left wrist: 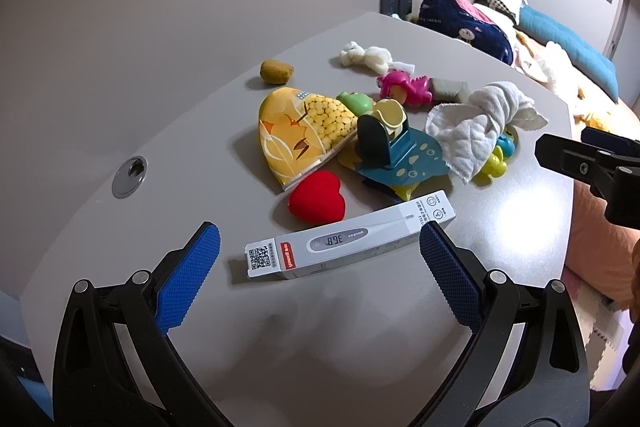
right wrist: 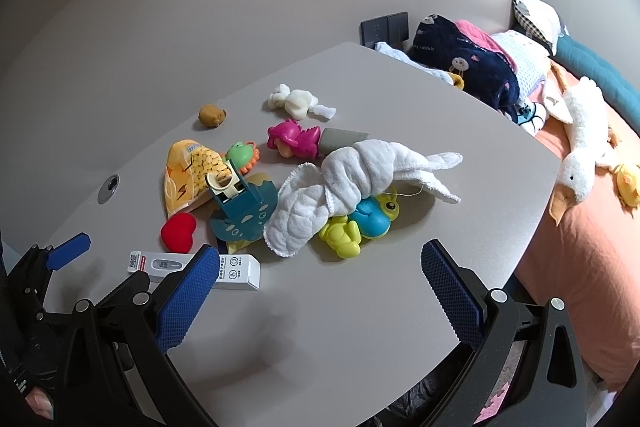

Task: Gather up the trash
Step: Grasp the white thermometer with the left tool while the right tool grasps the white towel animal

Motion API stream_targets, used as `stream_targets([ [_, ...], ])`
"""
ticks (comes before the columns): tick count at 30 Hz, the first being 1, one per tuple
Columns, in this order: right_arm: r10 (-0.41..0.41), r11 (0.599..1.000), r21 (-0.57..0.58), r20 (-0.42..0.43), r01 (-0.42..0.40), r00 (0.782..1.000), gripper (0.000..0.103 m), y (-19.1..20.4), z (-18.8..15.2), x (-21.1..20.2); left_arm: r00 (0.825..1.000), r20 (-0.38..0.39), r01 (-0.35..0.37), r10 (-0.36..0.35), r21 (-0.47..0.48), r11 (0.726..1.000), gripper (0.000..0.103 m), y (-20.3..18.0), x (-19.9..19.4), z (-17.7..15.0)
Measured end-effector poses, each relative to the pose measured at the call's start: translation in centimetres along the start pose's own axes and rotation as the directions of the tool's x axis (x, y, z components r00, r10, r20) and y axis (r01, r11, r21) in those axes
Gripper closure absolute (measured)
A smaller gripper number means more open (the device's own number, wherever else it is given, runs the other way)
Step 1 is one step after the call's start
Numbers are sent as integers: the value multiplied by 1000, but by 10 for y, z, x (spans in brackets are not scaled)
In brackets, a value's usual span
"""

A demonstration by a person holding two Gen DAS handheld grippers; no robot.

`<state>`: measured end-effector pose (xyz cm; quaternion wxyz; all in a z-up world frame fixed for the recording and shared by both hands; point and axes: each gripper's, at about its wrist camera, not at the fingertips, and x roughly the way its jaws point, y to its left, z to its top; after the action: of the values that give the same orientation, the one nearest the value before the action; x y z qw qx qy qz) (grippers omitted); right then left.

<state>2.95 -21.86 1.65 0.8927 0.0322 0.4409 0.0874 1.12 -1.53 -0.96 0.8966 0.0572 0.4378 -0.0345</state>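
A white thermometer box (left wrist: 348, 241) (right wrist: 240, 271) lies flat near the table's front edge. My left gripper (left wrist: 320, 251) hovers just in front of it, open, blue pads wide apart and empty. Behind the box sit a yellow corn snack bag (left wrist: 300, 135) (right wrist: 188, 175), a teal wrapper (left wrist: 404, 163) (right wrist: 244, 215) with a tape dispenser (left wrist: 384, 135) on it, and a red heart (left wrist: 318, 203) (right wrist: 179, 231). My right gripper (right wrist: 320, 267) is open over bare table, in front of a twisted white cloth (right wrist: 352, 179) (left wrist: 484, 123).
Plastic toys, pink (right wrist: 294, 139), green (right wrist: 240, 155) and yellow-blue (right wrist: 360, 223), lie among the pile with a brown lump (left wrist: 276, 71) and a small white cloth (left wrist: 372, 57). A cable grommet (left wrist: 129, 175) is at left. A bed with plush toys (right wrist: 576, 163) borders the table's right edge.
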Motion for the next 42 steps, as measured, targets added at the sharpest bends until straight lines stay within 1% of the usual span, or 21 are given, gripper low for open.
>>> stream_targets([
  [8, 16, 999, 38, -12, -15, 1000, 3, -6, -1, 2, 1000, -12, -11, 12, 107, 994, 6, 3, 19, 0],
  [12, 25, 997, 69, -18, -24, 1000, 3, -9, 1, 7, 1000, -29, 14, -10, 166, 986, 6, 6, 32, -2],
  [16, 57, 993, 109, -30, -54, 998, 3, -13, 5, 16, 998, -54, 38, -28, 194, 980, 7, 10, 44, -4],
  [19, 70, 990, 124, -33, -66, 997, 12, -13, 10, 23, 997, -71, 57, -43, 203, 978, 6, 13, 54, -4],
  [22, 79, 989, 130, -47, -72, 996, 19, -10, 14, 33, 994, -84, 91, -75, 202, 975, 6, 15, 61, -4],
  [23, 86, 988, 136, -51, -78, 995, 24, -10, 16, 37, 993, -88, 97, -80, 208, 973, 6, 15, 63, -4],
  [24, 90, 987, 141, -57, -81, 994, 26, -9, 17, 41, 993, -92, 99, -80, 216, 971, 6, 15, 65, -4],
  [27, 88, 985, 157, -78, -75, 993, 29, -9, 23, 55, 990, -111, 108, -83, 241, 965, 6, 14, 73, -6],
  [32, 83, 981, 183, -91, -65, 992, 30, -12, 32, 74, 986, -118, 144, -116, 266, 953, 6, 12, 78, -3],
  [35, 79, 980, 188, -98, -59, 992, 30, -13, 37, 82, 983, -123, 166, -134, 300, 940, 6, 8, 79, 0],
  [36, 78, 980, 188, -100, -58, 992, 32, -13, 38, 85, 982, -126, 173, -140, 315, 933, 7, 6, 81, 1],
  [37, 75, 981, 188, -103, -55, 992, 34, -14, 39, 87, 980, -131, 183, -147, 330, 926, 6, 5, 82, 2],
  [39, 67, 982, 186, -112, -45, 991, 45, -15, 41, 92, 974, -145, 214, -172, 357, 910, 6, 1, 84, 4],
  [40, 62, 982, 183, -120, -39, 991, 48, -16, 42, 94, 971, -152, 231, -186, 368, 901, 7, -1, 86, 5],
  [41, 57, 983, 182, -127, -33, 990, 54, -17, 42, 97, 967, -159, 244, -197, 377, 893, 8, -3, 86, 5],
  [42, 58, 983, 183, -131, -33, 990, 60, -18, 42, 99, 964, -167, 256, -206, 384, 887, 13, -4, 86, 4],
])
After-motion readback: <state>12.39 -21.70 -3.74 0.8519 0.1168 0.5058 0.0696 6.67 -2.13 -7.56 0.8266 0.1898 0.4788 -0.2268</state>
